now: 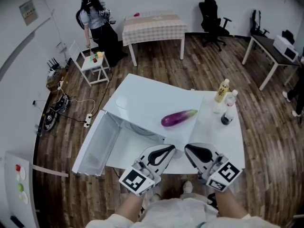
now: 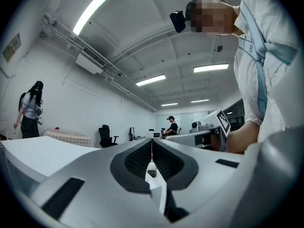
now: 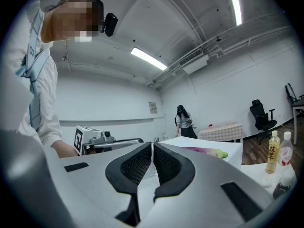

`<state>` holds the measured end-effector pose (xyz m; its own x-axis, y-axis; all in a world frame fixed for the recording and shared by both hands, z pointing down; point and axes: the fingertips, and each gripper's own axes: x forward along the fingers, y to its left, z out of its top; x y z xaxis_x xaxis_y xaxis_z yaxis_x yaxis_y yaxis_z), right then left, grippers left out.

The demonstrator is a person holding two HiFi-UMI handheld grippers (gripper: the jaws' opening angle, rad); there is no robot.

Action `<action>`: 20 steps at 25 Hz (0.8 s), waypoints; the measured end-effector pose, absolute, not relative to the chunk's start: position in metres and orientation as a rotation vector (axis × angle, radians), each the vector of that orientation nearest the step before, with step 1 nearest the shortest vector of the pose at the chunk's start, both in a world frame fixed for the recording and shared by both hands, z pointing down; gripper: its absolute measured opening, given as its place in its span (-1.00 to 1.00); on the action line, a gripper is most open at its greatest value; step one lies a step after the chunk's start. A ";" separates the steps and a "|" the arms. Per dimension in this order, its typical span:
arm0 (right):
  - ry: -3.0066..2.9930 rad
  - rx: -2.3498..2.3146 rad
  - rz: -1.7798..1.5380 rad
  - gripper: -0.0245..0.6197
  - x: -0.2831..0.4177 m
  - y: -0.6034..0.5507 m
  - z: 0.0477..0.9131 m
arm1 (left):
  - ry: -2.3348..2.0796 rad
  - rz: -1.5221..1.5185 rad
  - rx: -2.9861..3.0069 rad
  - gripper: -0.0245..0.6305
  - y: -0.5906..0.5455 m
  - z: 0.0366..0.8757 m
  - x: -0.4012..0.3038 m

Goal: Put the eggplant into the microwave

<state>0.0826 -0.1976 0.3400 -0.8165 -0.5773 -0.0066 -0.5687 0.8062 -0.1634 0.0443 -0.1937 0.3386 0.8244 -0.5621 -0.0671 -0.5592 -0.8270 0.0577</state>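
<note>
Eggplant [image 1: 178,118] lies atop the microwave [image 1: 137,101], frame centre; the door [image 1: 97,144] stands open, lower left. Left gripper [image 1: 170,148] and right gripper [image 1: 188,148], bottom centre: jaws together, nothing held.

White left hand-held gripper [image 1: 172,148], matching right hand-held gripper [image 1: 186,148], black ribbed pads [image 2: 137,160], black-and-white marker cubes [image 1: 137,180], white shirt [image 1: 180,212]

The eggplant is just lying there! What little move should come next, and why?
Probably the right gripper should open its jaws and ease toward the eggplant. It and the left gripper are shut and empty, short of the eggplant, which lies atop the microwave, whose door is already open.
</note>
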 end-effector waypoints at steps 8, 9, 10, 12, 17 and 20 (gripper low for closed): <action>2.922 -0.909 -0.254 -0.81 0.094 -0.214 0.344 | -0.996 0.002 2.990 -0.80 -0.226 0.338 0.043; 2.923 -0.910 -0.257 -0.81 0.096 -0.216 0.347 | -1.007 0.022 2.991 -0.79 -0.229 0.339 0.044; 2.923 -0.911 -0.260 -0.81 0.098 -0.217 0.349 | -1.019 0.052 2.993 -0.76 -0.233 0.340 0.046; 2.919 -0.914 -0.269 -0.81 0.102 -0.220 0.351 | -1.038 0.127 3.003 -0.68 -0.239 0.343 0.049; 2.886 -0.929 -0.289 -0.81 0.110 -0.226 0.356 | -1.038 0.344 3.010 -0.53 -0.255 0.353 0.055; 2.877 -0.932 -0.293 -0.81 0.111 -0.228 0.354 | -1.038 0.466 3.022 -0.43 -0.264 0.355 0.057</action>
<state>0.1108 -0.2282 0.3543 -0.8070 -0.5892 -0.0389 -0.5693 0.7938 -0.2141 0.0568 -0.2642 0.3551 0.7524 -0.6130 0.2413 -0.5877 -0.7900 -0.1746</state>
